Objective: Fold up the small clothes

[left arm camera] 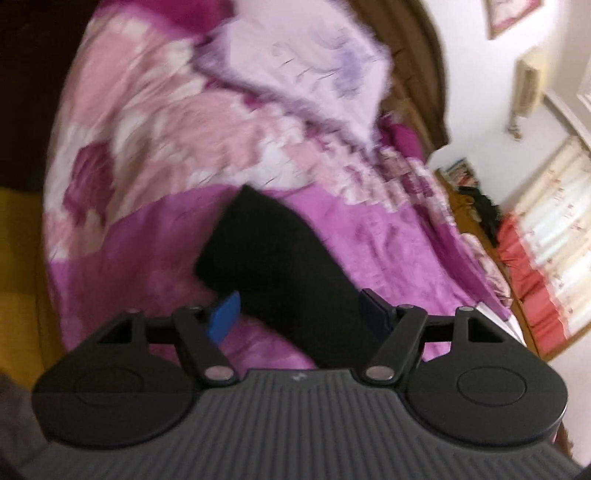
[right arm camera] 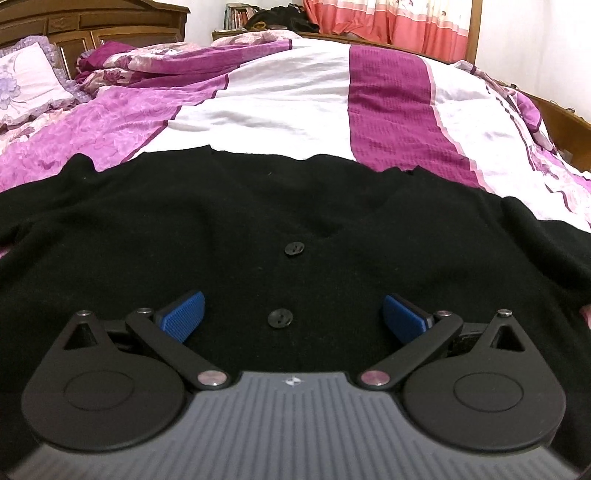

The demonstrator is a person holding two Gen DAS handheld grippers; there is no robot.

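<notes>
A black buttoned cardigan [right arm camera: 258, 221] lies spread flat on the bed, front up, with two black buttons [right arm camera: 294, 248] down its middle. My right gripper [right arm camera: 293, 317] is open just above its lower front, blue pads [right arm camera: 183, 315] wide apart either side of the lower button. In the blurred left wrist view a black sleeve [left arm camera: 266, 251] lies on the purple cover. My left gripper [left arm camera: 301, 314] is open over the sleeve's near part, with the blue pad [left arm camera: 223, 314] at the sleeve's left edge.
The bed has a purple, pink and white cover [right arm camera: 288, 96]. A lilac pillow [right arm camera: 26, 81] lies at the wooden headboard [right arm camera: 92, 26]. Behind the bed are orange-pink curtains [right arm camera: 388, 22] and a shelf with books [right arm camera: 236, 14].
</notes>
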